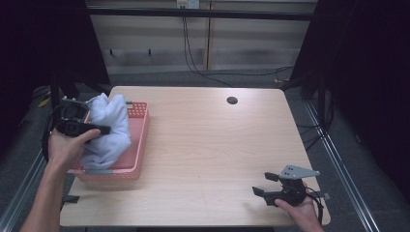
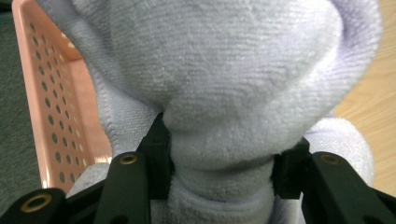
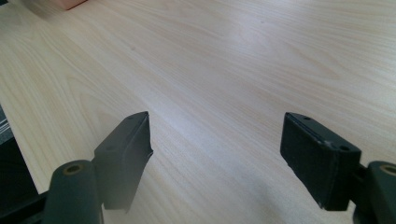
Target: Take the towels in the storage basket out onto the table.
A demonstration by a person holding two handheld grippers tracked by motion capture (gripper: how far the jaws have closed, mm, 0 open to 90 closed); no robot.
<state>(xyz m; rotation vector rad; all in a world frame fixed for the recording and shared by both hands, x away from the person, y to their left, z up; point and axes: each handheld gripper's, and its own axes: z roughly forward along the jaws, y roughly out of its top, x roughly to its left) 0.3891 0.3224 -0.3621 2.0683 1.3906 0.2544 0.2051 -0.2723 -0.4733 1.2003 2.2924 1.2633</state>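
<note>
Nearest the lens, in the left gripper view, a thick fold of pale lilac towel [image 2: 219, 84] is seen pinched between the black pads of the left gripper [image 2: 219, 172], whose jaws stand about half closed, pressed into the bunched cloth on both sides. In the high view the towel [image 1: 109, 130] is found partly raised out of the pink basket [image 1: 138, 145] at the table's left edge, its lower part still lying inside, with the left gripper [image 1: 99, 129] clamped on it from the side. The right gripper [image 1: 265, 184] is held near the front right corner of the table [image 1: 208, 145], well apart from the basket; its jaws are spread wide and nothing is between them, bare wood being seen past them in the right gripper view [image 3: 215, 154]. The main risk is judged to lie in the basket: it is light plastic, and a trailing fold could be caught on its perforated wall, so that the basket is dragged or tipped off the table's edge. A lesser risk is judged to be slippage, since only a bunched fold is gripped and the hanging weight of the cloth could pull it free. The table is a flat, pale wood-grain board with rounded corners and a small cable hole. The basket is a shallow rectangular tray, its walls pierced by rows of round holes. The towel is soft terry, finely looped, with a stitched hem, and is heaped in rounded lumps.
</note>
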